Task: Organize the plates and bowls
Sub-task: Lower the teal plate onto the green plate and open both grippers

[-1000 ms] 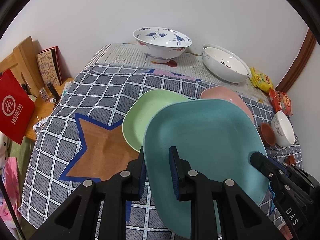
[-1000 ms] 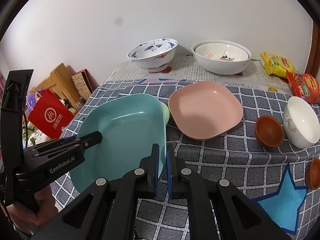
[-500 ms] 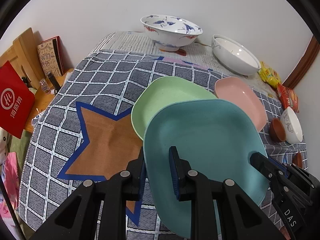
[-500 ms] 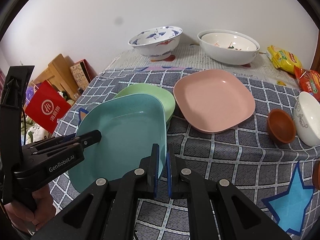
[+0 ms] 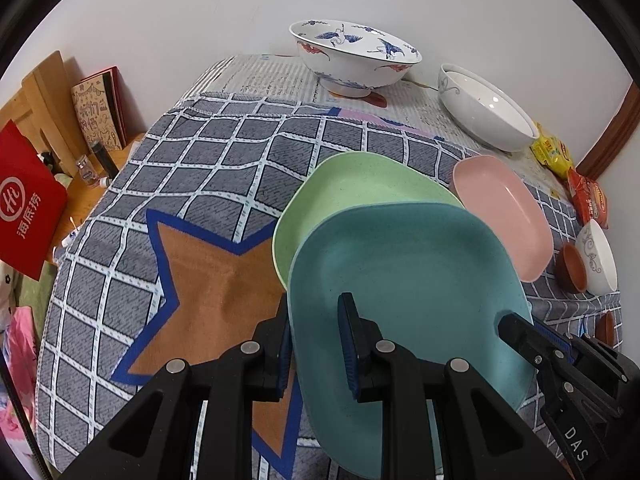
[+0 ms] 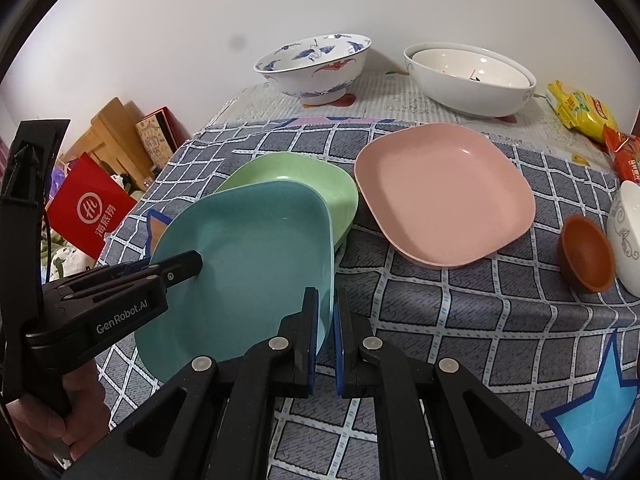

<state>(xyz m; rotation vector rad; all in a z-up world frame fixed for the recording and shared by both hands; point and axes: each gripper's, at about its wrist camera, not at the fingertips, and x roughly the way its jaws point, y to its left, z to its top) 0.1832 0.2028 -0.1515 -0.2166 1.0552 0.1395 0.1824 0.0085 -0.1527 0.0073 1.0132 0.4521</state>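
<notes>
step: you carry teal plate (image 6: 248,256) toward green plate (image 6: 304,178) | left gripper (image 5: 316,340) and right gripper (image 6: 326,332) both clamp its rim (opposite edges) | next: lower it level, then release

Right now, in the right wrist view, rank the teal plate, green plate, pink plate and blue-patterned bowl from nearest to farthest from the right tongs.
1. Teal plate: clamped in the right tongs, at its right edge.
2. Green plate: just behind the teal one, left of centre.
3. Pink plate: ahead, to the right.
4. Blue-patterned bowl: far back by the wall.
</notes>
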